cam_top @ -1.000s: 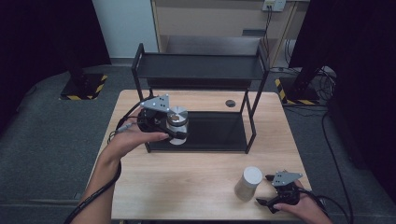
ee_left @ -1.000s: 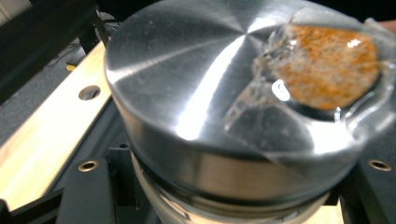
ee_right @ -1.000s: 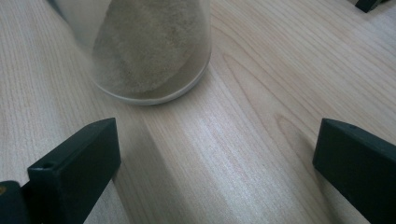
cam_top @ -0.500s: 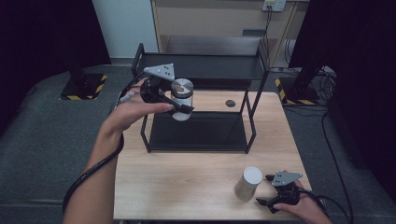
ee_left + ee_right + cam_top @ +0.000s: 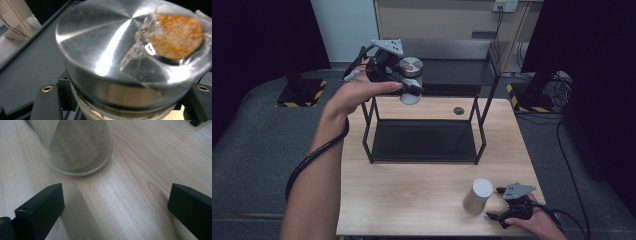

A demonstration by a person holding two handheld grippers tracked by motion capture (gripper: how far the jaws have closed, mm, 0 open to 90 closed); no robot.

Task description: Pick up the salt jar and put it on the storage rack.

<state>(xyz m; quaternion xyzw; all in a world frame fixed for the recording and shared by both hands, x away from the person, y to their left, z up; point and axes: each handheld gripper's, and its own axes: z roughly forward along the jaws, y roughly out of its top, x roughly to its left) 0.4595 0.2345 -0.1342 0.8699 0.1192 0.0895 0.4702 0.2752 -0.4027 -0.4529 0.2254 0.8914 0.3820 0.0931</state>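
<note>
Jaws clamp steel-lidded jar [image 5: 411,80] — left gripper [image 5: 408,87] (above shelf [image 5: 452,75]).

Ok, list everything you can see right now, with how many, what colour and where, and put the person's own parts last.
Jar with steel lid: one, silver lid, clear body, held up beside the rack's top shelf.
Frosted shaker: one, whitish, upright on the table's near right part.
Rack: one, black, two shelves, standing mid-table.
Small round disc: one, dark, on the table behind the rack.
Table: one, light wood.
Left gripper: one, black, shut on the jar below its lid.
Right gripper: one, black, open, low on the table beside the shaker, apart from it.
Forearm: one, left, reaching up from the bottom edge.
</note>
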